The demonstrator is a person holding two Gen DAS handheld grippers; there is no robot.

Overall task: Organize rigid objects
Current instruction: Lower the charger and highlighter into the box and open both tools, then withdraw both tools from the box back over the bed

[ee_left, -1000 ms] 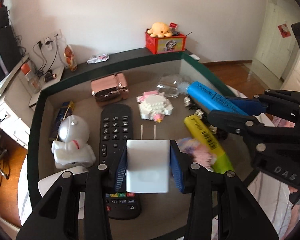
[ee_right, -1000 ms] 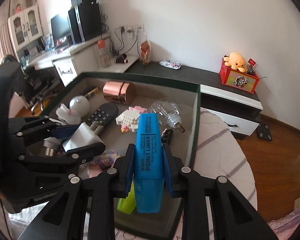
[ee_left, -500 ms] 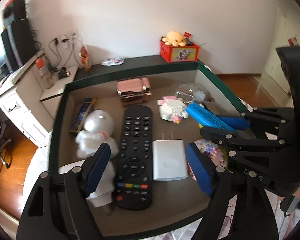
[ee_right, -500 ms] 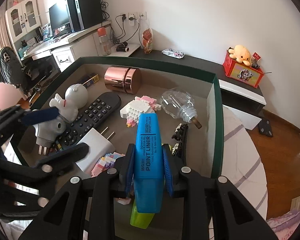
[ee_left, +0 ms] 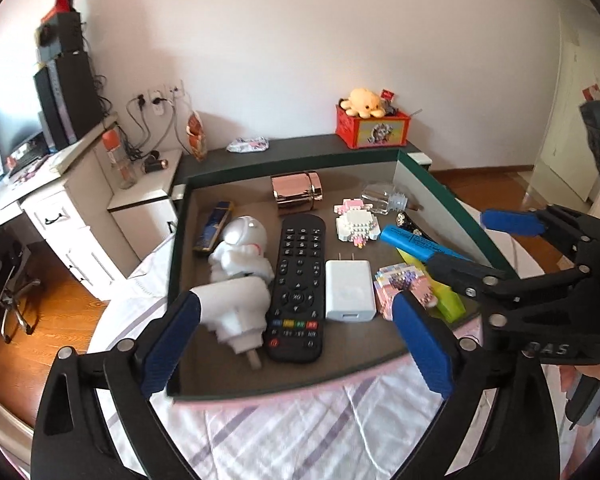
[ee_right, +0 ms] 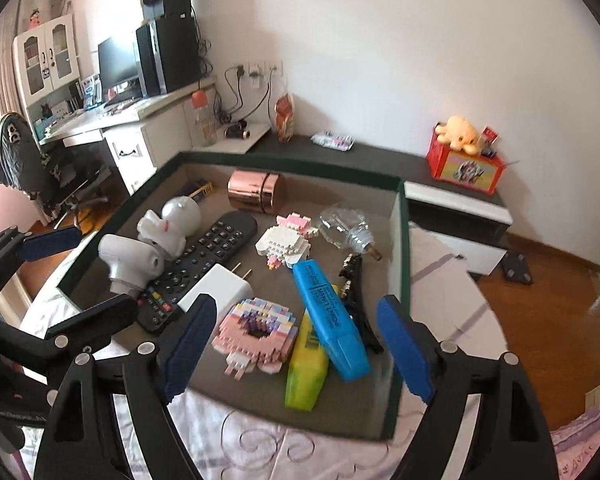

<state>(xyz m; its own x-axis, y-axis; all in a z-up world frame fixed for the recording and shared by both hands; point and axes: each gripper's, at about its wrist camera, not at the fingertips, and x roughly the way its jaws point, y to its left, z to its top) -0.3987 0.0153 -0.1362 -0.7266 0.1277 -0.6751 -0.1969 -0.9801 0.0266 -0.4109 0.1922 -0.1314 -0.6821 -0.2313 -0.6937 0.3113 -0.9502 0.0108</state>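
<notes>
Tray (ee_right: 398, 240) ahead of my fingers holds remote (ee_left: 298, 280), charger (ee_left: 348, 290), blue marker (ee_right: 328, 320); both my grippers are opening, nothing gripped.

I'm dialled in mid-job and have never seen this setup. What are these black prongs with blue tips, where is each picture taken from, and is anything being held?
No robot arm here: a person holds a hand-held gripper in each hand. Each picture comes from a fisheye camera on one gripper, looking along its two blue-padded fingers. The left gripper and right gripper both have their jaws opening, nothing between them. Below is a green-rimmed tray on a bed. In it lie a black remote, a white charger, a blue highlighter lying over a yellow highlighter, a pink block model, an astronaut figure and a copper tin.
</notes>
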